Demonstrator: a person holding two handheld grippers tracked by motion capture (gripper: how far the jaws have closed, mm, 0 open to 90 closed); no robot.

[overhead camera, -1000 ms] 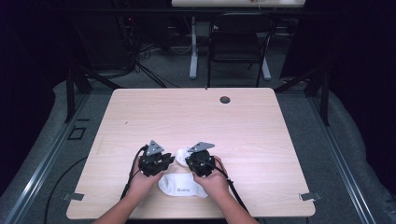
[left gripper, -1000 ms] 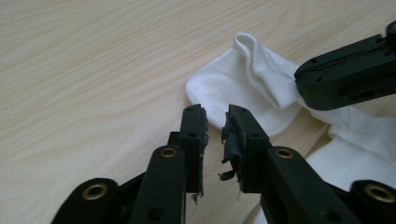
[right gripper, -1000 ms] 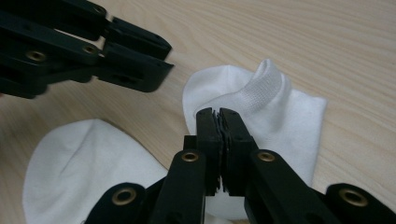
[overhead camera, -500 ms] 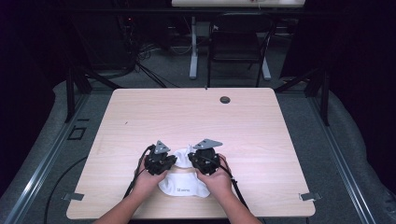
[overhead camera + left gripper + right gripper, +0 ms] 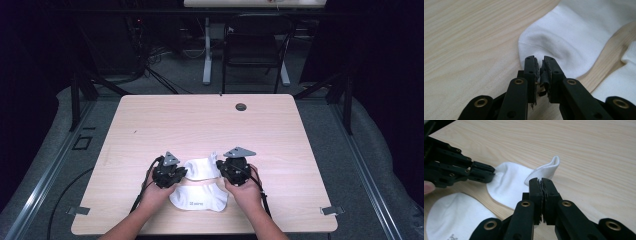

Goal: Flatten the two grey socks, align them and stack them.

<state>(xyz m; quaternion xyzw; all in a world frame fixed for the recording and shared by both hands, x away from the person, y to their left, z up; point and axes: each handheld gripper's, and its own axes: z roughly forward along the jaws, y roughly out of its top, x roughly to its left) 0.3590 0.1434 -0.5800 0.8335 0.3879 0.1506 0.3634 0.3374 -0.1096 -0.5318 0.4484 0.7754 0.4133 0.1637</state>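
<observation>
Setting: dim room, pale wooden table (image 5: 210, 120), a person's two hands at its near edge.
Socks: two white ones, the far sock (image 5: 202, 168) stretched between the grippers, the near sock (image 5: 197, 196) flat just in front of the hands.
Left gripper (image 5: 539, 65): jaws narrow, tips at the toe end, apparently nipping its edge; they have just been closing, then easing apart a little.
Right gripper (image 5: 541, 185): clamped tight on the far sock's cuff, which curls up past the tips.
Risk: that thin left-hand bite looks weak; any pull from the right could slip the toe free.
Second risk: dragging low may snag the near sock.
Writing: small grey print on the near sock, too small to read.
</observation>
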